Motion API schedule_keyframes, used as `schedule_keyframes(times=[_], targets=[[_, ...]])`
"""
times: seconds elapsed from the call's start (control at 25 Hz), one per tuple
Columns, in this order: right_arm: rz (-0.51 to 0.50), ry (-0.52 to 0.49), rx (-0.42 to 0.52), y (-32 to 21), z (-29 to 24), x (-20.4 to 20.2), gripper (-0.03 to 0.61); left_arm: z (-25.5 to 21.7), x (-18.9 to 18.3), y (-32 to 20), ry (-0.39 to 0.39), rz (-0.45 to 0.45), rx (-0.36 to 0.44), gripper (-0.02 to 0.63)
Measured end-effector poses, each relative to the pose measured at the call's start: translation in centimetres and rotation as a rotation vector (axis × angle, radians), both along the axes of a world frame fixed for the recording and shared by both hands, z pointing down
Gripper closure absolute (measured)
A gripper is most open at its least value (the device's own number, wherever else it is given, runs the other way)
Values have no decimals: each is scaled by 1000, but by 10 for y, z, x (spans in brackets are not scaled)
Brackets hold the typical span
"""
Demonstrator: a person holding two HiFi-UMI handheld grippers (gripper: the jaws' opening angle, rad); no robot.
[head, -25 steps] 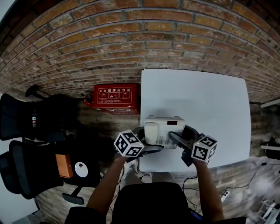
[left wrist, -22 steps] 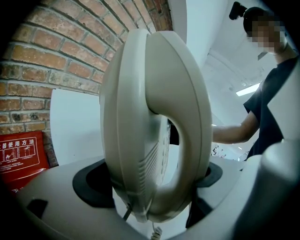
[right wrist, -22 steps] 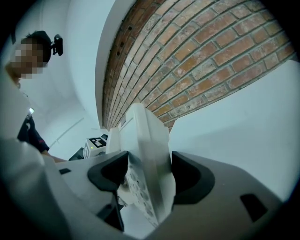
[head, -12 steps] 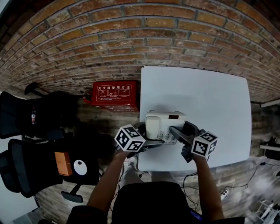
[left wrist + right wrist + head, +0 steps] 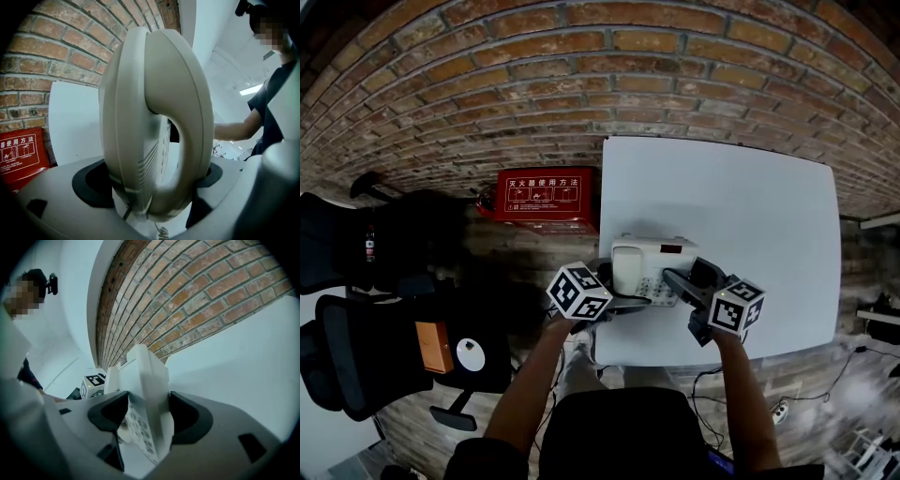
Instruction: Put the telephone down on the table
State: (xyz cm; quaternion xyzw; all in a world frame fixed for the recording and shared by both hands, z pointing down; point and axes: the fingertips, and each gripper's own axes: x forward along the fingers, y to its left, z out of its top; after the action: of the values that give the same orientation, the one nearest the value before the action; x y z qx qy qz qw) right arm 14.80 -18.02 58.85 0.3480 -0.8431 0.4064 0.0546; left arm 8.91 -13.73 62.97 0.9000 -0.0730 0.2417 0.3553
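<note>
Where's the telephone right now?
In the head view, the telephone is over the near-left corner of the white table, gripped between the left gripper and right gripper, right of the red box.

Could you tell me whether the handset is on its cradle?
On: the off-white plastic handset lies seated along the white desk telephone.

free: bare white top of the table (image 5: 750, 202) is left open beyond and right of the telephone (image 5: 652, 272) | far: bounded by the brick wall (image 5: 581, 84) | left: flanked by a red box (image 5: 542, 199) and black chairs (image 5: 356, 356) | near edge: taken up by left gripper (image 5: 628, 303) and right gripper (image 5: 682, 279), both clamped on the telephone
</note>
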Motion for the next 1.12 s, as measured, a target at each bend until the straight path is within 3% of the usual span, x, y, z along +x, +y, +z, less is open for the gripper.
schedule_keyframes(times=[0.68, 1.12], targets=[[2, -6, 39, -2, -3, 0, 302, 1, -1, -2, -1, 9, 58, 150], [-7, -23, 4, -6, 1, -1, 302, 1, -1, -5, 24, -7, 47, 150]])
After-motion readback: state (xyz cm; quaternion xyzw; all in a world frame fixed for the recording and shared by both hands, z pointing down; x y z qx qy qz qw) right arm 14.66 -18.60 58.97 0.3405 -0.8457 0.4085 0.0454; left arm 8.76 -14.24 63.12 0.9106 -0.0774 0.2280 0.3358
